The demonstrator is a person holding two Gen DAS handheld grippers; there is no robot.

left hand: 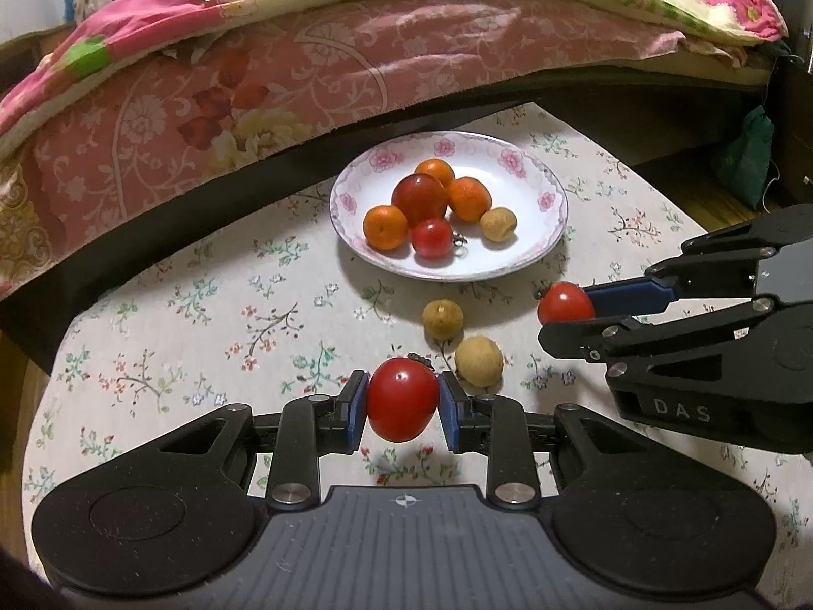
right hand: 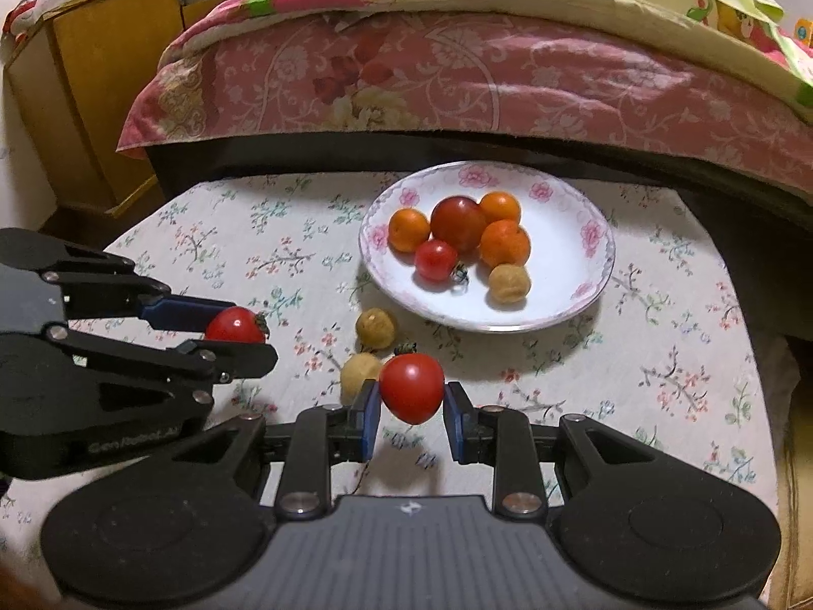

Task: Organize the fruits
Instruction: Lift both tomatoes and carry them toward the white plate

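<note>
behind the table, at twelve o'clock, a bed (left hand: 315,66) runs across the room under a pink flowered sheet and a bright quilt. nearer, a flowered tablecloth (left hand: 167,315) covers the table, and on it sits a white plate (left hand: 528,249) with pink roses round its rim. the plate holds three oranges, one large dark red tomato, one small tomato and one brown longan. two more longans (left hand: 443,319) lie on the cloth just off the plate's six o'clock edge, close together. the left gripper (left hand: 402,397) pinches a red tomato (left hand: 401,399) between its blue pads, lifted clear of the cloth. the right gripper (right hand: 412,397) likewise pinches a second red tomato (right hand: 412,387) with a green stem on top. in the left wrist view the right gripper comes in from three o'clock; in the right wrist view the left one comes in from nine o'clock.
</note>
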